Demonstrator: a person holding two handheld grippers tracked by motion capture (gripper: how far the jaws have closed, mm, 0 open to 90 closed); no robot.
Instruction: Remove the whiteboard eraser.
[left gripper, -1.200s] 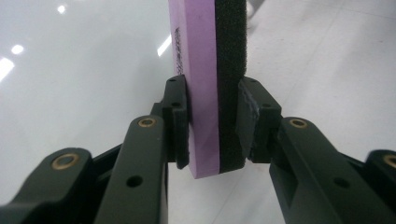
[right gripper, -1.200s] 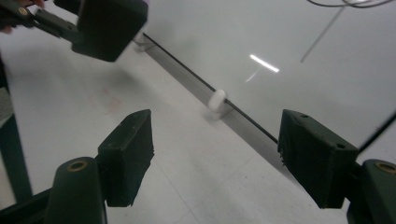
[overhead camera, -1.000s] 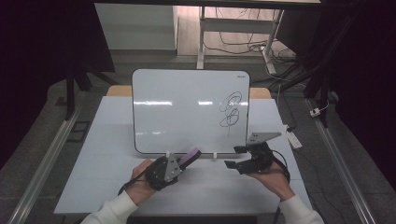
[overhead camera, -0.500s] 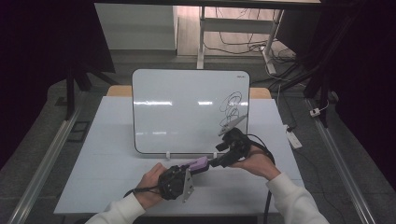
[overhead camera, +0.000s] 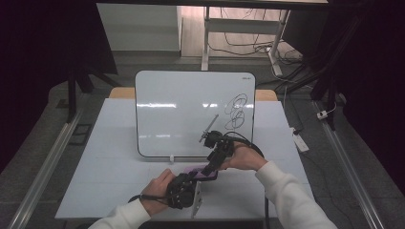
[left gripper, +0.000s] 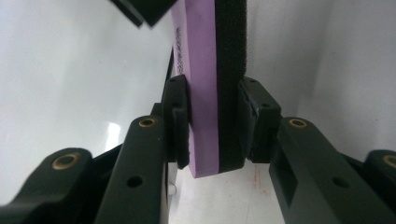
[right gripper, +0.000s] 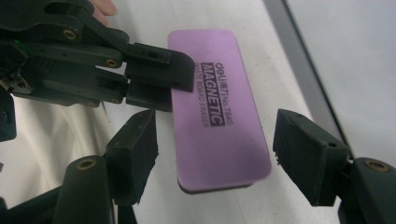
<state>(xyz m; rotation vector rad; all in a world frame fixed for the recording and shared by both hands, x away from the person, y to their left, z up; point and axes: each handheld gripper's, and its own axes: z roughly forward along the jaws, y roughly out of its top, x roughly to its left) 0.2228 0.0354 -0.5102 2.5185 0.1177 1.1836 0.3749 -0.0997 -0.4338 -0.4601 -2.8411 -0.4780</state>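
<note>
A purple magnetic whiteboard eraser (overhead camera: 201,172) with a black felt face is pinched across its thickness by my left gripper (overhead camera: 192,178), low over the table in front of the whiteboard (overhead camera: 181,119). In the left gripper view the pads press the eraser (left gripper: 205,93) from both sides. My right gripper (overhead camera: 209,167) reaches down from the right. Its jaws have just been closing and stand either side of the eraser (right gripper: 215,107). Both fingertips (right gripper: 135,154) sit just off its long edges. The left gripper (right gripper: 159,79) holds the eraser's far end.
The whiteboard stands upright on the white table (overhead camera: 119,181), with a black scribble (overhead camera: 236,112) at its upper right. A white power strip (overhead camera: 301,140) lies off the table's right edge. Metal rails run along both sides of the table.
My right gripper has swung left from the table's right side to the eraser, and its jaws stand narrower. The left hand has drifted down and toward the near edge with the eraser.
</note>
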